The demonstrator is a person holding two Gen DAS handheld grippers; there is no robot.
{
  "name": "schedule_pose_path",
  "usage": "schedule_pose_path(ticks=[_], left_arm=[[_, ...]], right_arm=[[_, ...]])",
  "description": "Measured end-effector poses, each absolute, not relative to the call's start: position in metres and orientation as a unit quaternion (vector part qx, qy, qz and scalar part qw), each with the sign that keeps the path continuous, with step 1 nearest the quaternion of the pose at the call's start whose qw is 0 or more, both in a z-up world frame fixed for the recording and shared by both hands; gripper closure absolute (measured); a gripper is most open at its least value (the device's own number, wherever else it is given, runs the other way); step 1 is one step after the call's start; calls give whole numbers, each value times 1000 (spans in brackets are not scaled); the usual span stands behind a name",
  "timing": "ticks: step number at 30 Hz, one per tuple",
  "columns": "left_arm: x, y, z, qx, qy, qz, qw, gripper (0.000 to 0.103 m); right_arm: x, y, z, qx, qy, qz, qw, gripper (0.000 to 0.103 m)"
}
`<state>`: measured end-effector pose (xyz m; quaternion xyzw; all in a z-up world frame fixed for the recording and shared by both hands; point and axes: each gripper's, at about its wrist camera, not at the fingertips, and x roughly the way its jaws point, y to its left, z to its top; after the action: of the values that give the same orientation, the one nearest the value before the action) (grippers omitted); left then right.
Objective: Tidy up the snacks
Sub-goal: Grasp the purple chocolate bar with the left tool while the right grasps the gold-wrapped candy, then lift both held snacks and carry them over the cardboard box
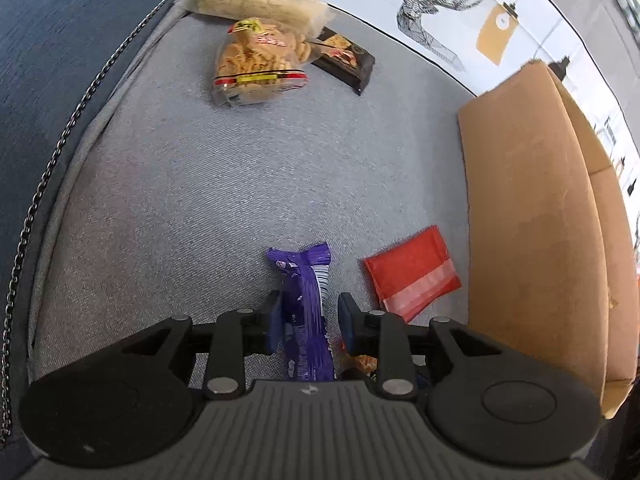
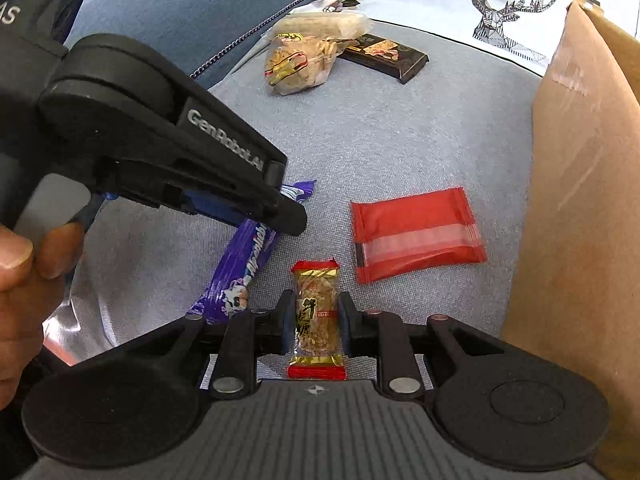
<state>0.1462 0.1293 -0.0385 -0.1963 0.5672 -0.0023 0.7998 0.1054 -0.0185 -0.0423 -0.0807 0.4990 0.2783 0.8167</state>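
Observation:
My left gripper (image 1: 308, 312) has its jaws on either side of a purple candy bar (image 1: 306, 304) lying on the grey cushion (image 1: 240, 184), with a gap on the right side. The bar also shows in the right wrist view (image 2: 244, 268), under the left gripper's body. My right gripper (image 2: 314, 314) is shut on a gold-and-red peanut candy bar (image 2: 318, 312) on the cushion. A red snack packet (image 2: 416, 234) lies just ahead to the right, also seen in the left wrist view (image 1: 412, 272).
A cardboard box (image 2: 580, 200) stands on the right, its wall close to the red packet. At the far end lie a clear bag of crackers (image 1: 256, 64), a black chocolate bar (image 1: 346, 60) and a long pale cracker pack (image 1: 256, 0). A deer-print cushion (image 2: 512, 8) is behind.

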Motion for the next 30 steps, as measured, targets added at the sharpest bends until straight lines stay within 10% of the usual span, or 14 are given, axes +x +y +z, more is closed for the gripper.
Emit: schedule_pose_path(ticks=[30], left_arm=[[110, 117, 27, -242, 401, -20, 883, 79]], right_arm=[[78, -104, 83, -72, 278, 270, 919, 84]])
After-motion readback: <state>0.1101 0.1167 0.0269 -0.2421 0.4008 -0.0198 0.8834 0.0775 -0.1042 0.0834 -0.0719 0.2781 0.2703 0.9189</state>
